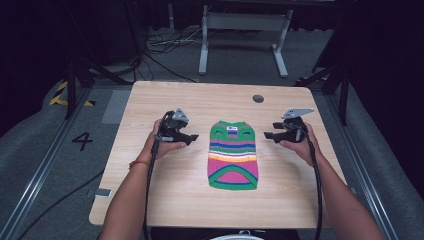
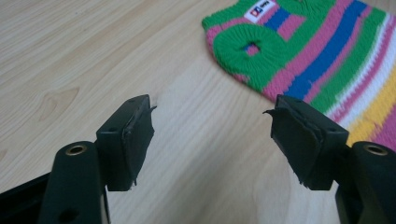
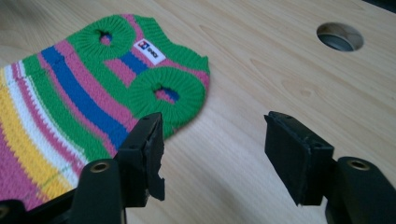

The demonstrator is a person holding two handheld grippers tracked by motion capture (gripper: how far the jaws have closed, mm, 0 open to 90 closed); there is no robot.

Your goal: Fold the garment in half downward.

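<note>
We see one striped knit sweater (image 1: pixel 233 155) flat at table (image 1: pixel 150 200) centre, neck end away from us, two green armholes. Left gripper (image 1: pixel 189 138) just beside its left edge, jaws wide, holding nothing. Right gripper (image 1: pixel 269 135) beside right edge, jaws wide, empty. One cable hole (image 1: pixel 258 98) near far edge. Bare wood all around.

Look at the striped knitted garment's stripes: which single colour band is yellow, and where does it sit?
The yellow band on the striped knitted garment crosses its middle, bordered by white, below the blue and pink stripes and above the large pink panel.
</note>
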